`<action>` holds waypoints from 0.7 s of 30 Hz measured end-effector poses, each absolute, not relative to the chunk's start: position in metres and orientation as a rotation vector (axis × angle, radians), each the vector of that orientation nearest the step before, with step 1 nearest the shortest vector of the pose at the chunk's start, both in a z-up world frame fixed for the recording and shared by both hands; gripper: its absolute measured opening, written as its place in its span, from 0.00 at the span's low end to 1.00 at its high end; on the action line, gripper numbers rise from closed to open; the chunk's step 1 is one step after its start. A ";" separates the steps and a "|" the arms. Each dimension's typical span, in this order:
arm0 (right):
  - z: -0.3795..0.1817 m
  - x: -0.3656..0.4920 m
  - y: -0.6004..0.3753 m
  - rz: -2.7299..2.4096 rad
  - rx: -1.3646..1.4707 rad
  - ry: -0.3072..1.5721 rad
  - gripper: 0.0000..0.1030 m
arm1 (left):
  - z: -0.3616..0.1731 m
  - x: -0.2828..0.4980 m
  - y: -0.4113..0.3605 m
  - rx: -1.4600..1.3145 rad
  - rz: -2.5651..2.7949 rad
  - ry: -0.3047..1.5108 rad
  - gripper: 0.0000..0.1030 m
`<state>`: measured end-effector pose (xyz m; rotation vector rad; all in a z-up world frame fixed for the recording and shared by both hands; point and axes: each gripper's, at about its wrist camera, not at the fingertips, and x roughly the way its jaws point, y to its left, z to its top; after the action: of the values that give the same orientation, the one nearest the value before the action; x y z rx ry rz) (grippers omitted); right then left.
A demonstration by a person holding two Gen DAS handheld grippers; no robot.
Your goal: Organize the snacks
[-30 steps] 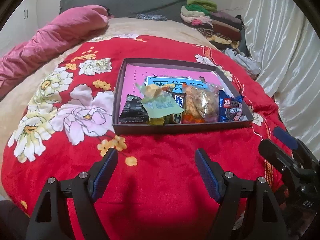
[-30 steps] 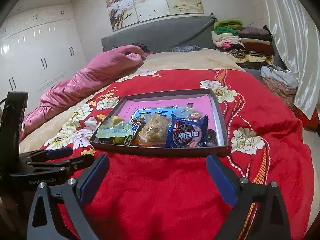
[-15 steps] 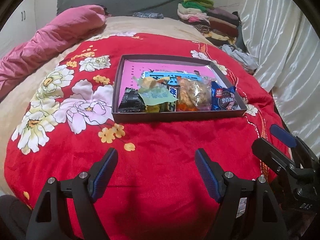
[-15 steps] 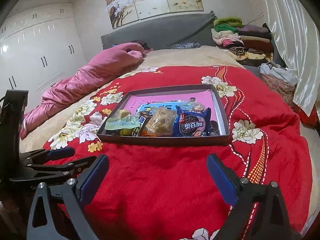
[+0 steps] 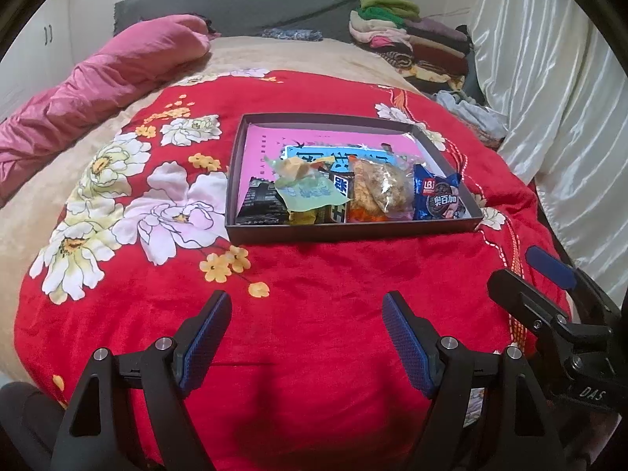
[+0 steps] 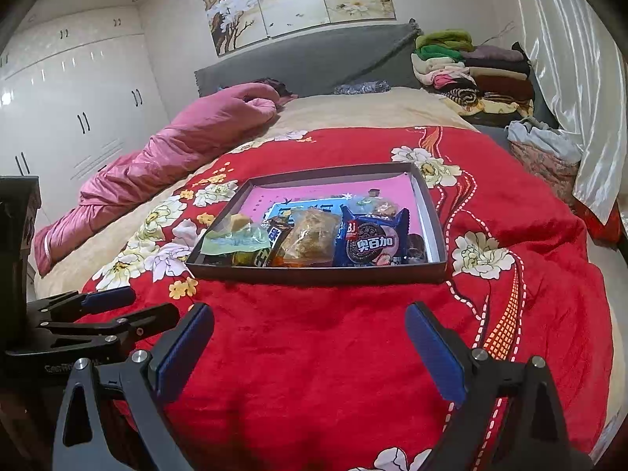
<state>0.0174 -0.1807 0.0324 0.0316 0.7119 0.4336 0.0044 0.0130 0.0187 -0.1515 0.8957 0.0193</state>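
A dark shallow box (image 5: 353,231) (image 6: 318,272) with a pink floor rests on the red flowered blanket. Several snack packs lie along its near side: a black pack (image 5: 261,204), a pale green wrapper (image 5: 310,192) (image 6: 235,241), a clear bag of brown snacks (image 5: 382,188) (image 6: 310,239) and a blue cookie pack (image 5: 439,198) (image 6: 373,241). My left gripper (image 5: 306,337) hangs open over the blanket, well short of the box, with nothing between its fingers. My right gripper (image 6: 310,349) is open and empty too, also short of the box.
A rolled pink quilt (image 5: 110,78) lies along the left of the bed. Folded clothes (image 6: 471,70) are stacked at the far right beside a white curtain (image 5: 549,98). White wardrobes (image 6: 70,117) fill the left wall. Bare red blanket (image 6: 314,353) lies between the grippers and the box.
Both views have drawn back from the box, which now looks smaller and farther away. Both grippers stay open and empty.
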 end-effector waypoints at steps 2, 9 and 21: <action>0.032 0.018 -0.181 0.432 0.034 0.712 0.96 | 0.018 0.004 0.013 -0.154 0.018 0.900 0.78; 0.032 0.019 -0.182 0.432 0.036 0.712 0.96 | 0.017 0.005 0.012 -0.154 0.013 0.905 0.78; 0.032 0.020 -0.180 0.435 0.032 0.712 0.96 | 0.015 0.007 0.013 -0.142 0.035 0.914 0.78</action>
<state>0.0196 -0.1804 0.0318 0.0318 0.7120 0.4348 0.0068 0.0134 0.0152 -0.1421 0.9138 0.0352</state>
